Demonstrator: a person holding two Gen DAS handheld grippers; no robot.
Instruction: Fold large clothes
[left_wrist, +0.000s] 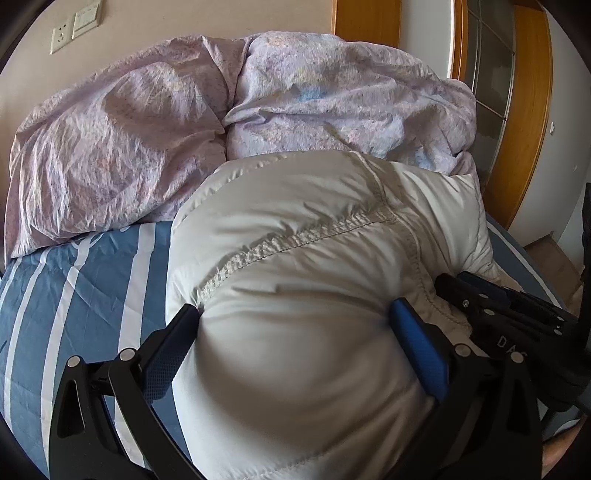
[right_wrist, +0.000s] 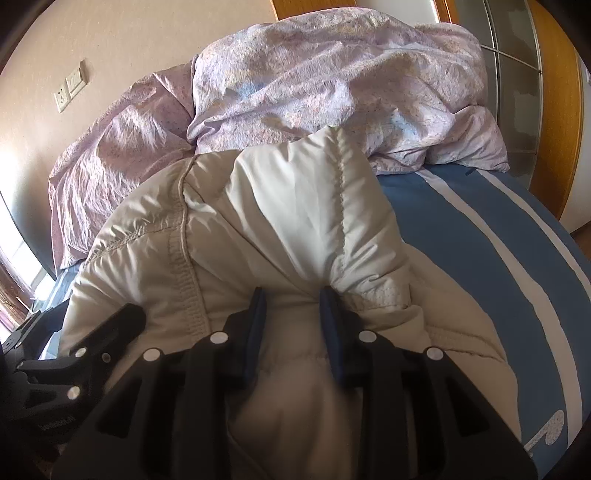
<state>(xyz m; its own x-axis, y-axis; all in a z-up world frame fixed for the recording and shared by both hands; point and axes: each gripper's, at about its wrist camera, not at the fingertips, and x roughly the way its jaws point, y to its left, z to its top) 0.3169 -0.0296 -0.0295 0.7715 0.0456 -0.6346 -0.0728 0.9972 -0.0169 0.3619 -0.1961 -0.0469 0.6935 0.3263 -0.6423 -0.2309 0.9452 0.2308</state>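
A puffy off-white padded jacket (left_wrist: 295, 240) lies bunched on the blue and white striped bed sheet (left_wrist: 74, 280). My left gripper (left_wrist: 295, 314) has its jaws wide apart, one on each side of a thick bulge of the jacket. The right gripper shows in the left wrist view (left_wrist: 498, 306) at the jacket's right edge. In the right wrist view the jacket (right_wrist: 277, 221) rises in a fold, and my right gripper (right_wrist: 293, 299) is shut on a pinched ridge of it. The left gripper shows there (right_wrist: 92, 339) at the lower left.
A crumpled lilac duvet (left_wrist: 221, 110) is heaped along the far side of the bed against the wall. A wooden-framed glass door (left_wrist: 517, 92) stands at the right. Wall sockets (left_wrist: 74, 26) are at upper left. Striped sheet (right_wrist: 498, 240) lies open to the jacket's right.
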